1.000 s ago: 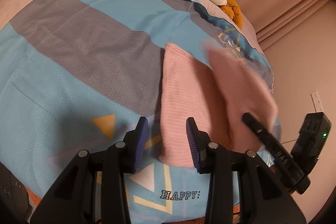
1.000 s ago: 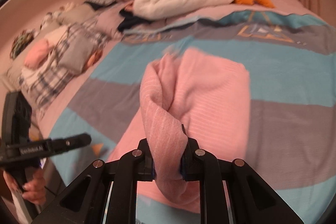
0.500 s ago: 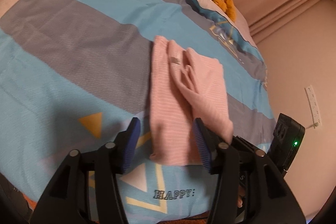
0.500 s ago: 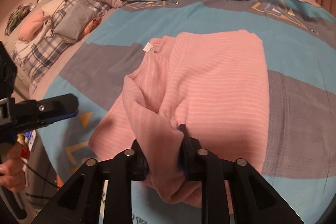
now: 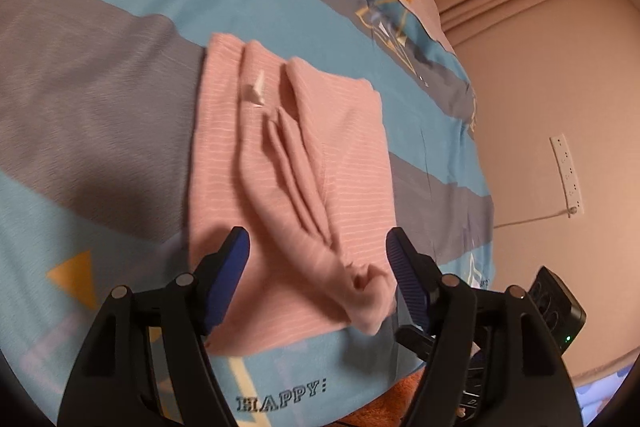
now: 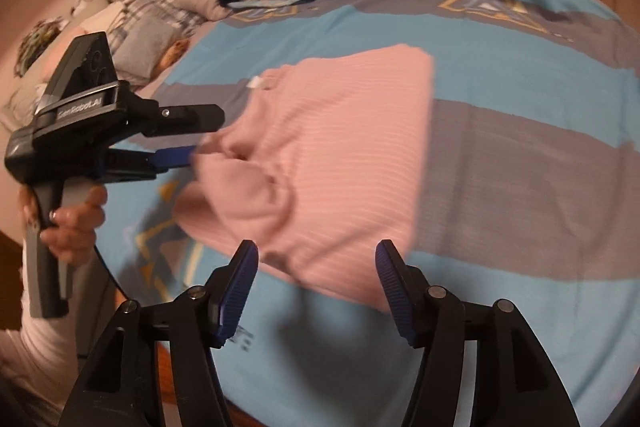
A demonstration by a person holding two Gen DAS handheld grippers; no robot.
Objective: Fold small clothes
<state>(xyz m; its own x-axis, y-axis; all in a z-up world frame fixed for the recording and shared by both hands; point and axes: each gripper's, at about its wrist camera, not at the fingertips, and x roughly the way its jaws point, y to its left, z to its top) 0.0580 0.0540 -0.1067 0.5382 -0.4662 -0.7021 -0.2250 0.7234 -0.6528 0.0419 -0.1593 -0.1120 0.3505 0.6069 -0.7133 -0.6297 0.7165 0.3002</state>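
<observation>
released pink garment [image 6: 340, 163] lies before opening right hand-held gripper [image 6: 316, 283].

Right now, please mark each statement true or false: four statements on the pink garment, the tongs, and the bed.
1. The pink garment lies on the bed cover. True.
2. The right tongs grip the garment. False: their jaws are opening, with nothing pinched.
3. A white label shows on the garment. True.
4. The left tongs hold a sock. False: their jaws are opening over the garment.

L claw [image 5: 318, 267]; R claw [image 6: 316, 281]; both opening
</observation>
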